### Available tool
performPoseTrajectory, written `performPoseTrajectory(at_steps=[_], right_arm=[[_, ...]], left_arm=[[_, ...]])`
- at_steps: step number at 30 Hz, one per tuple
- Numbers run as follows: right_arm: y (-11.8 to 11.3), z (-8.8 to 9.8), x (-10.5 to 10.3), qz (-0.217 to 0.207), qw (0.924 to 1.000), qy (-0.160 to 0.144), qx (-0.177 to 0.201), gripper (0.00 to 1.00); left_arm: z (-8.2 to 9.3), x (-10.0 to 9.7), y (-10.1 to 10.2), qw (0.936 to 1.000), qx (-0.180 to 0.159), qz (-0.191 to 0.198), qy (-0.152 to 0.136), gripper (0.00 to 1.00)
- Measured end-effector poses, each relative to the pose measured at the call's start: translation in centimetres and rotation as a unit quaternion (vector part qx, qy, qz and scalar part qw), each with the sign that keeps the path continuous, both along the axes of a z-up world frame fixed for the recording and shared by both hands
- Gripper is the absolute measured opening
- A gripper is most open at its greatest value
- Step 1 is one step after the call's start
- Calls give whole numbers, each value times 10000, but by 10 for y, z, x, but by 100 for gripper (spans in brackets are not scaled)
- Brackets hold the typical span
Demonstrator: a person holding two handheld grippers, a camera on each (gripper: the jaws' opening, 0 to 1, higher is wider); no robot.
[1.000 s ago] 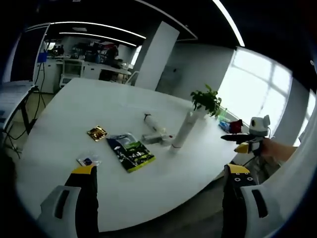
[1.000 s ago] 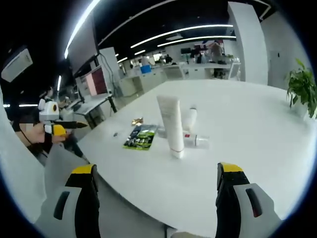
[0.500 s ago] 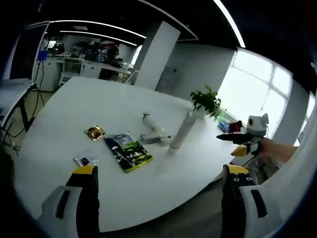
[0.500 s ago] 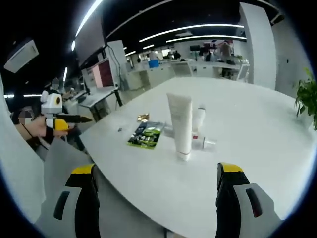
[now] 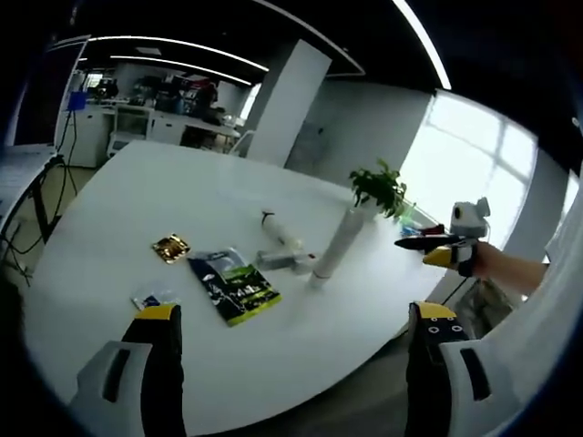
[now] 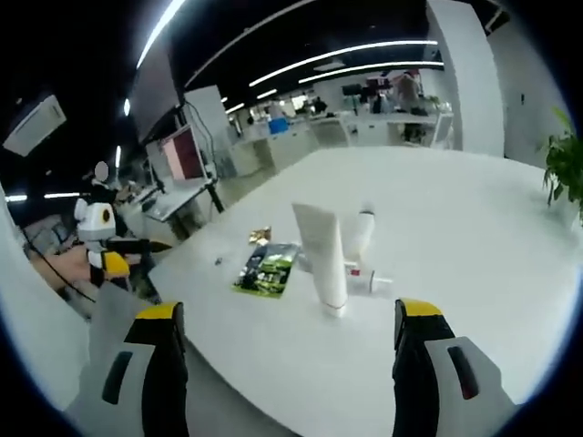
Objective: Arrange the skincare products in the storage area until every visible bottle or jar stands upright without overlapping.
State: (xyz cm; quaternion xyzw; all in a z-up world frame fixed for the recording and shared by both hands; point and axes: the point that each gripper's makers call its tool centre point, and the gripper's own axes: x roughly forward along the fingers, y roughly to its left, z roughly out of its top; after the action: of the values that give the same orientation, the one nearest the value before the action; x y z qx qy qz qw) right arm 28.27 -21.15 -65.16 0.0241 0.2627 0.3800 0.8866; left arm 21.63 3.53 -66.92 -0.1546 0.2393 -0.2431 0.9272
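The left gripper hovers off the near edge of the white table, jaws spread wide and holding nothing. The right gripper hangs off the opposite edge, likewise wide open and empty; in the left gripper view it shows at the right, held level in a hand. Between them, near the table's middle, a tall white tube stands upright on its cap. Just behind it two smaller white bottles lie on their sides, one with a red band. Beside those lie a green-and-black sachet, a small gold packet and a tiny blue-printed packet, all flat. A potted plant stands at the far edge. Compared with a second ago, both grippers remain open and clear of the table, the products lie as they did, and the right gripper sits slightly higher in the left gripper view.
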Motion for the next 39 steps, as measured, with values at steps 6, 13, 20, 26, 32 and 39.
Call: performPoseTrajectory(at_steps=[6, 13, 20, 26, 32, 39], right_arm=[[17, 22, 21, -59, 9994, -169, 287, 96], [15, 26, 64, -296, 9991, -159, 252, 95], [16, 23, 95, -468, 9987, 0, 221, 92], [37, 19, 112, -427, 9990, 82, 56, 92], [66, 11, 136, -250, 9990, 280, -246, 90], [74, 3, 168, -278, 9973, 511, -455, 85]], left_arm=[[-4, 3, 3, 10000, -11, 36, 64, 96], [-10, 9, 6, 9998, 1, 42, 174, 95], [-17, 15, 7, 9996, -9, 59, 281, 95], [-24, 19, 4, 9993, -30, 14, 366, 95], [-22, 19, -8, 9992, -95, -122, 381, 95], [-21, 22, -12, 9990, -154, -173, 372, 95]])
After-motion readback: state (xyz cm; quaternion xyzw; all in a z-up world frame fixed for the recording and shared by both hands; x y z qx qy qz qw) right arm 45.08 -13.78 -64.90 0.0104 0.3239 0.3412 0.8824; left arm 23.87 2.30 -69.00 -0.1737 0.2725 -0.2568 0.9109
